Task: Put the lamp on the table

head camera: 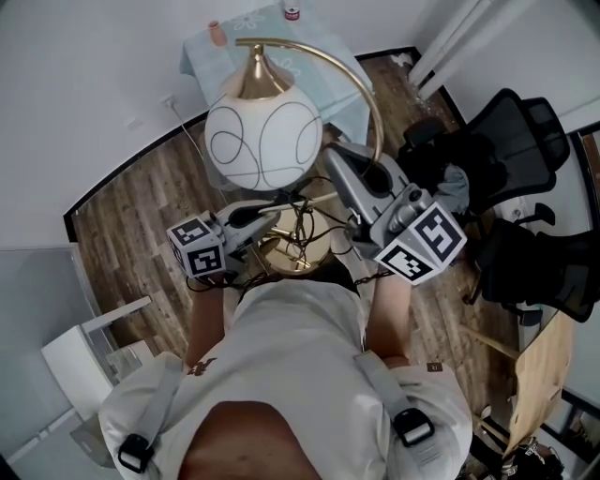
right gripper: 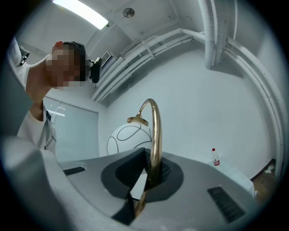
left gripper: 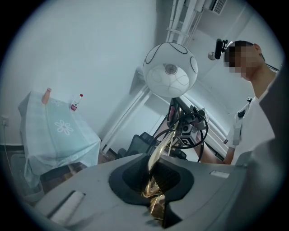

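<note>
The lamp has a white globe shade (head camera: pixel 262 136) with dark line patterns, a curved gold stem (head camera: pixel 366 84) and a gold base (head camera: pixel 291 248), and it is held up above the wooden floor. My left gripper (head camera: pixel 267 217) is shut on the gold stem low down, just above the base; in the left gripper view the stem (left gripper: pixel 159 155) runs up from between the jaws to the globe (left gripper: pixel 170 70). My right gripper (head camera: pixel 349 173) is shut on the stem higher up, and the stem (right gripper: pixel 155 144) shows between its jaws. The table (head camera: pixel 202 56), under a pale teal cloth, stands just beyond the lamp.
On the table stand a small bottle (head camera: pixel 292 11) and a pink object (head camera: pixel 217 33). Black office chairs (head camera: pixel 525 141) crowd the right side. A white stand (head camera: pixel 84 356) sits at the lower left. Dark cables (head camera: pixel 300 225) hang by the lamp base. White walls close off the back.
</note>
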`<state>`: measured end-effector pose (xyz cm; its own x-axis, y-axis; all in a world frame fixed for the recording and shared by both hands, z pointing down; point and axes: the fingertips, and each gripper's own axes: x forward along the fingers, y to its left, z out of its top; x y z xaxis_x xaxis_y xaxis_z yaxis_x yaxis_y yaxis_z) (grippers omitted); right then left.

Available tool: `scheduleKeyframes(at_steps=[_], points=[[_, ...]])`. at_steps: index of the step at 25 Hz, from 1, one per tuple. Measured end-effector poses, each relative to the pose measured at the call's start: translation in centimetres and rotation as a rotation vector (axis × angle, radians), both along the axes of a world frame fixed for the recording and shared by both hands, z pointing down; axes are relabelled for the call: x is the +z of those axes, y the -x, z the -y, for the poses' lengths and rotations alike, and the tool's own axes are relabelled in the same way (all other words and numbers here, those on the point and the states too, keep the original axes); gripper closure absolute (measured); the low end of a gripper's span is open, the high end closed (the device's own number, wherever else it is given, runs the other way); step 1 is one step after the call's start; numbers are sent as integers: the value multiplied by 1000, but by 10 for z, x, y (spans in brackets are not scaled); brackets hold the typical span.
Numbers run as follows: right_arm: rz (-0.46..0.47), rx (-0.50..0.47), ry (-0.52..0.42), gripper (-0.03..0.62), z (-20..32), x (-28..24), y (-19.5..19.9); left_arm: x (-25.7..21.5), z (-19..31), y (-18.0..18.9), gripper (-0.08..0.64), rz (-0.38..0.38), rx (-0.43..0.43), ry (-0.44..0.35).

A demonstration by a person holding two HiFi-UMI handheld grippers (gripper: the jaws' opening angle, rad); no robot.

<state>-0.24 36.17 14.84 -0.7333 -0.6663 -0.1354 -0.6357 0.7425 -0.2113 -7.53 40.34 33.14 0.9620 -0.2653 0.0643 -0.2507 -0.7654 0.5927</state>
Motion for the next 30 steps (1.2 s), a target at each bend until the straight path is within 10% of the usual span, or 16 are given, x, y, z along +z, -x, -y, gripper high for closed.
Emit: scheduleKeyframes(at_steps=[30], points=[[55,-179,12,592,212,3,-75,3,201,-77,535,40,-153,7]])
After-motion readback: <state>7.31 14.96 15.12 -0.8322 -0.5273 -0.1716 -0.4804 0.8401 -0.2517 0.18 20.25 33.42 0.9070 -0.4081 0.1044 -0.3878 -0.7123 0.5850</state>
